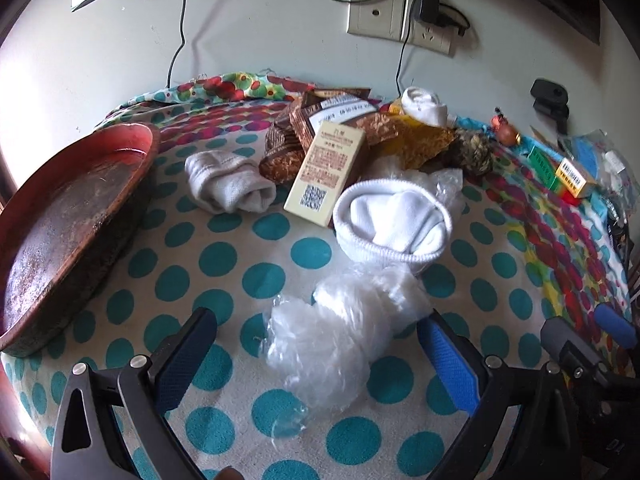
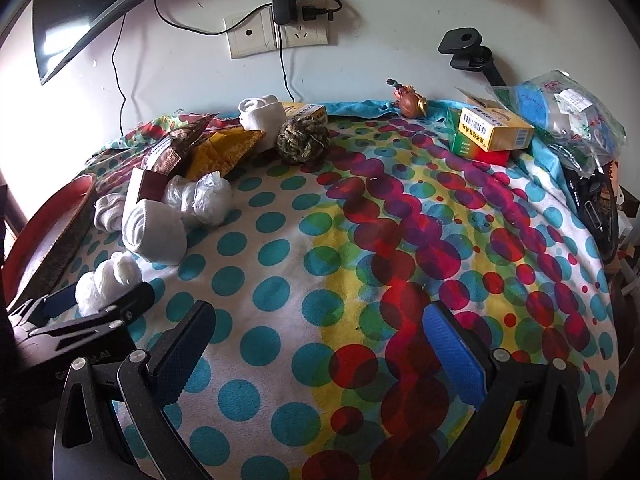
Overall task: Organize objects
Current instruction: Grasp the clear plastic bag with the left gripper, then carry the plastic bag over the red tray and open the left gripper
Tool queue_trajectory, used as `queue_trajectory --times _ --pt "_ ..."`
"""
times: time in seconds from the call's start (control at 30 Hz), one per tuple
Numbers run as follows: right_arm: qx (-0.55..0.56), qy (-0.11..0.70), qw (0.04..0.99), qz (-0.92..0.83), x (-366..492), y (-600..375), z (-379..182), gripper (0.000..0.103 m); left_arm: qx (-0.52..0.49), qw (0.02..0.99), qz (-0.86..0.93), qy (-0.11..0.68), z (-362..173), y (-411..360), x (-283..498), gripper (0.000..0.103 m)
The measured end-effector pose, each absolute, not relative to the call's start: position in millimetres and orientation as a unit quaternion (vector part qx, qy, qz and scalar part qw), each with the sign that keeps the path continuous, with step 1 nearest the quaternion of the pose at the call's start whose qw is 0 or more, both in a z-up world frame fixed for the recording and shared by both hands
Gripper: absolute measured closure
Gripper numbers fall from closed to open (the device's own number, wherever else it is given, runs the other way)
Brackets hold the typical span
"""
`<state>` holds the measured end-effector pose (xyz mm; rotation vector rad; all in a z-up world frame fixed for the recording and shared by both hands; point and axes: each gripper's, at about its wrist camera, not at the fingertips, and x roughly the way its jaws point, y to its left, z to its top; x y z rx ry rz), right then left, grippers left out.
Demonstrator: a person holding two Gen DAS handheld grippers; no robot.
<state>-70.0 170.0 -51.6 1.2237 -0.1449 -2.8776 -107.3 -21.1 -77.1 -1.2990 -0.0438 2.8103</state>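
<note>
My left gripper [image 1: 320, 354] stands open low over the dotted cloth [image 1: 240, 264]. A crumpled clear plastic bag [image 1: 332, 336] lies between its fingers, close to the blue right pad [image 1: 448, 364] and apart from the left one. Just beyond it sit a rolled white sock [image 1: 394, 220], a cream box [image 1: 326, 170], a grey sock [image 1: 228, 186] and brown packets [image 1: 296, 128]. My right gripper [image 2: 320, 346] is open over bare cloth [image 2: 360, 240] with nothing between its fingers. In the right wrist view the left gripper [image 2: 100, 302] shows at the left edge around the plastic bag [image 2: 108, 278].
A red-brown tray [image 1: 68, 220] stands at the left edge. At the back are a rope ball [image 2: 304, 138], another white sock [image 2: 260, 114], a small figurine [image 2: 410, 102], yellow-green boxes [image 2: 492, 130] and plastic bags [image 2: 560, 108]. A wall with sockets [image 2: 276, 34] and cables lies behind.
</note>
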Motion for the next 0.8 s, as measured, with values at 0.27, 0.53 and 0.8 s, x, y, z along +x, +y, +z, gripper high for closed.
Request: queue_trajectory --times 0.27,0.53,0.8 --pt "0.393 -0.021 0.001 -0.919 -60.4 168.2 -46.5 0.0 -0.41 0.012 0.912 -0.022 -71.0 -22.9 -106.9 0.061" --pt "0.38 -0.023 -0.013 -0.925 -39.3 170.8 -28.8 0.0 -0.385 0.025 0.922 -0.041 -49.5 -44.9 -86.0 0.069" --pt "0.376 0.013 0.012 -0.927 -25.8 137.3 -23.3 0.0 -0.332 -0.008 0.943 -0.025 -4.9 -95.8 -60.1 0.069"
